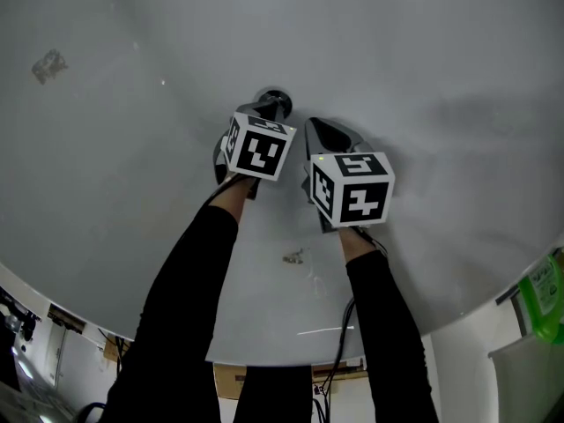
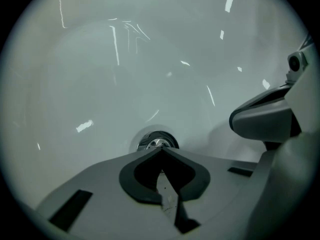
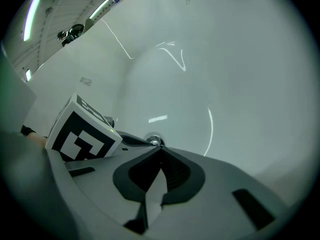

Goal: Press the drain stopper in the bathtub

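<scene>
The chrome drain stopper sits in the floor of the white bathtub. My left gripper is shut and empty, its tips just short of the stopper or touching it; I cannot tell which. In the left gripper view the stopper shows right beyond the closed tips of the left gripper. My right gripper is shut on nothing and hovers a little to the right of the drain. Its own view puts the stopper just past the right gripper, with the left gripper's marker cube at the left.
The tub's near rim runs along the bottom of the head view. A small scuff marks the tub floor between the person's sleeves. A green bottle stands outside the tub at the right. The curved tub wall rises beyond the drain.
</scene>
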Demonstrator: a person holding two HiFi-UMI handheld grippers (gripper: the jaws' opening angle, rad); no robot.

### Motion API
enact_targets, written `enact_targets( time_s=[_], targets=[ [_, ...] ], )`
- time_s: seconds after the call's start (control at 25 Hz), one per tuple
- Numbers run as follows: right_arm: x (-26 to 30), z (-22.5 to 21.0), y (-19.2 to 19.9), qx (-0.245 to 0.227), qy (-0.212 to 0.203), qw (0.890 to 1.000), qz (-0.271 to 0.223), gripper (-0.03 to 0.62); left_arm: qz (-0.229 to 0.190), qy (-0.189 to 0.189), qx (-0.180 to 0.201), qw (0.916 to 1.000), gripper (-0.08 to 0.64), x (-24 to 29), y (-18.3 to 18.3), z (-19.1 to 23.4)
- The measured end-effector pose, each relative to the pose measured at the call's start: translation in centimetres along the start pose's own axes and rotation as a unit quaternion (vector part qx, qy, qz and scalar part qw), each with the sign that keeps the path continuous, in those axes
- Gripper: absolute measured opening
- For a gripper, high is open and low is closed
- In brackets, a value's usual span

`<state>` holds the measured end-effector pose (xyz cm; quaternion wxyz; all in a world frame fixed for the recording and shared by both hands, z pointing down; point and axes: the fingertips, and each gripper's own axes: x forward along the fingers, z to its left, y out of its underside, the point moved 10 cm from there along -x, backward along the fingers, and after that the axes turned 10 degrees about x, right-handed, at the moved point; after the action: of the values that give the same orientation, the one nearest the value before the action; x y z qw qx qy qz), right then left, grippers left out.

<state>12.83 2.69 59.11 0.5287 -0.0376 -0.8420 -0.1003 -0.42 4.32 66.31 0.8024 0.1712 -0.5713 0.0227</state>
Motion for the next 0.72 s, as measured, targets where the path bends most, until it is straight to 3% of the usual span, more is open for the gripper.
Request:
enact_targets(
  time_s=[0.36, 0.6, 0.72],
  targets=[
    [0.1, -0.3, -0.1, 0.01, 0.001, 1.0, -0.005, 0.003, 0.007, -0.005, 0.012, 0.9999, 0.005, 0.2, -0.1, -0.1],
    [-0.4, -0.3, -0.2, 0.011, 0.011, 1.0, -0.006, 0.003, 0.024, 0.034, 0.03, 0.9987, 0.005, -0.4, -0.8, 0.4],
    [-0.9, 0.1, -0.3, 0.01, 0.015, 1.0, -0.006, 0.003, 0.028, 0.03, 0.046, 0.9981, 0.005, -1.1, -0.4, 0.2]
  ],
)
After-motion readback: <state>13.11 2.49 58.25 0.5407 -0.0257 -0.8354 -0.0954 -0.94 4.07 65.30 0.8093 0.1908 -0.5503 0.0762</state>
